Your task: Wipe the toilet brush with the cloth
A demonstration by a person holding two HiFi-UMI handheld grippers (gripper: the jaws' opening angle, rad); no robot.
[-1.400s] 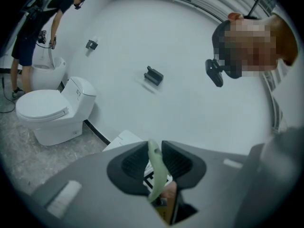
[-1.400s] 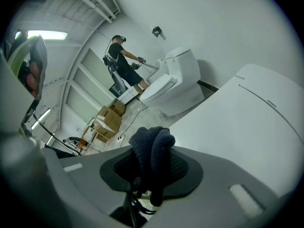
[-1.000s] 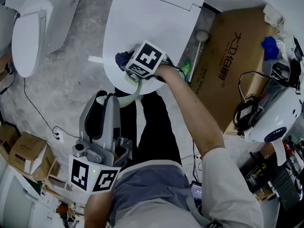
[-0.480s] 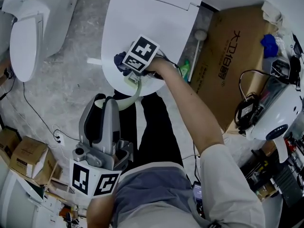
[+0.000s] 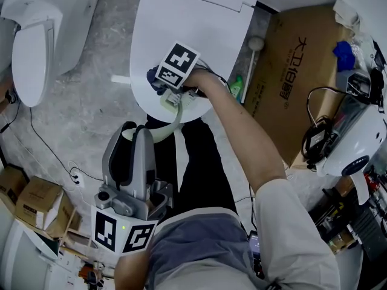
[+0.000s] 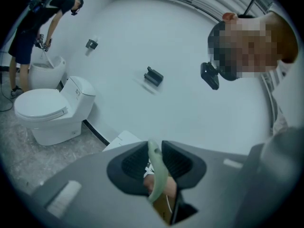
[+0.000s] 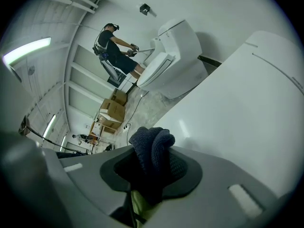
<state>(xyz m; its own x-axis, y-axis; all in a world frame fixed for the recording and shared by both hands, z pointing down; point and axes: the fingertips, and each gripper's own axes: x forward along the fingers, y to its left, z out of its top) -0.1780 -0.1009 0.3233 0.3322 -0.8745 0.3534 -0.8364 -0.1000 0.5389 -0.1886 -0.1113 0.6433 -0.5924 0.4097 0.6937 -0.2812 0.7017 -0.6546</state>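
Note:
A pale green toilet brush [image 5: 170,117] curves from my left gripper [image 5: 134,128] up to its head [image 5: 171,99], which rests at the front edge of the closed toilet lid [image 5: 199,23]. The left gripper is shut on the brush handle [image 6: 157,172], seen thin and upright between the jaws. My right gripper [image 5: 158,81] is shut on a bunched dark blue cloth [image 7: 153,151], which it holds right at the brush head. In the head view the cloth [image 5: 153,77] pokes out left of the marker cube. A bit of green brush [image 7: 140,208] shows under the cloth.
A second white toilet [image 5: 36,35] stands at the upper left. A large cardboard box [image 5: 296,71] lies right of the toilet, a white long-handled brush [image 5: 256,45] leaning beside it. Small boxes [image 5: 36,201] and cables are at lower left. Another person [image 6: 42,13] works at a distant toilet.
The right gripper with the cloth has shifted slightly up and then right over the brush head. The left gripper has kept hold of the handle almost in place.

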